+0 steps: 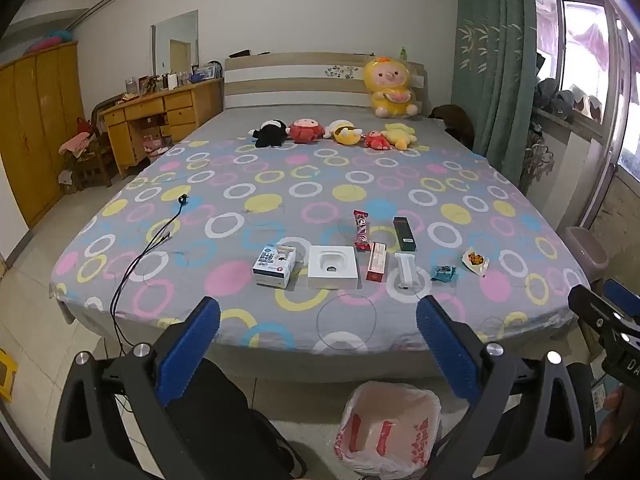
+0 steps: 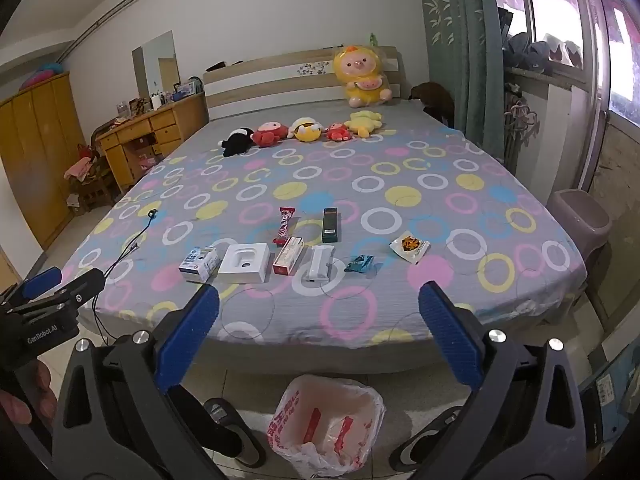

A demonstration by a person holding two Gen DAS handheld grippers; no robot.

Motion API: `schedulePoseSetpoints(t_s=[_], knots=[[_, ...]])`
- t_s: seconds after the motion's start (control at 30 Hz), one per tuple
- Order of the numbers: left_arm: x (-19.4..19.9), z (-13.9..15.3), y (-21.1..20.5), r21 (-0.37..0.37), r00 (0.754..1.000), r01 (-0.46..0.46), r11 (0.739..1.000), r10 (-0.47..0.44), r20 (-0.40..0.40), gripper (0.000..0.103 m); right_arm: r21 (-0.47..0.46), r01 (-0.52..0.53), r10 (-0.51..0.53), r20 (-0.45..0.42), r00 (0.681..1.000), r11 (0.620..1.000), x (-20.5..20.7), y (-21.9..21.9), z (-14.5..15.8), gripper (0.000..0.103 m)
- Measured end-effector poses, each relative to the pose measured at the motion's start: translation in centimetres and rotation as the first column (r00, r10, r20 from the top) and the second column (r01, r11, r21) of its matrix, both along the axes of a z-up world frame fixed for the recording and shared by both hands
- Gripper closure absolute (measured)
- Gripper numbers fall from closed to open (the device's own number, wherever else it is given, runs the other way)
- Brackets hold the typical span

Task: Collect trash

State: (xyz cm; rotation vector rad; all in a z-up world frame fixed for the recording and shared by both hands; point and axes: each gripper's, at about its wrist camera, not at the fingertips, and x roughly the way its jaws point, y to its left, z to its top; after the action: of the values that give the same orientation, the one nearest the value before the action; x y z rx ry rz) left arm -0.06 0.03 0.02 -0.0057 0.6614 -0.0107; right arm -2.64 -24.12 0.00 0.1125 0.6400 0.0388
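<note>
Trash on bed, bin on floor

Left gripper [image 1: 318, 320] & right gripper [image 2: 319, 307] both spread wide, holding nothing; bin [image 2: 326, 426] w/ plastic bag liner sits below bed [image 2: 400, 312] edge, a crumpled bit inside; boxes [image 2: 245, 263] & wrappers [image 2: 285, 225] lie in a row on bed; purple bin [image 2: 580, 216] at bed's right side, can't see inside.

Soft daylight from the window [image 1: 580, 60] at right, blown-out glare there, strong fisheye bending, dark vignetted corners

Boxes and wrappers [image 1: 362, 230] in row on bed's near half (untouched); bag-lined bin [image 1: 390, 426] on floor below.
</note>
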Motion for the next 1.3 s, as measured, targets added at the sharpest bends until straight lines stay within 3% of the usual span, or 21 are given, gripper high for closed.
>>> schedulePoseSetpoints(t_s=[1.3], knots=[[0.1, -0.7, 0.6, 0.022, 1.000, -0.015, 1.000, 0.015, -0.012, 0.007, 0.006, -0.005, 0.005, -0.004, 1.000, 1.000, 0.2, 0.2, -0.3, 0.005]])
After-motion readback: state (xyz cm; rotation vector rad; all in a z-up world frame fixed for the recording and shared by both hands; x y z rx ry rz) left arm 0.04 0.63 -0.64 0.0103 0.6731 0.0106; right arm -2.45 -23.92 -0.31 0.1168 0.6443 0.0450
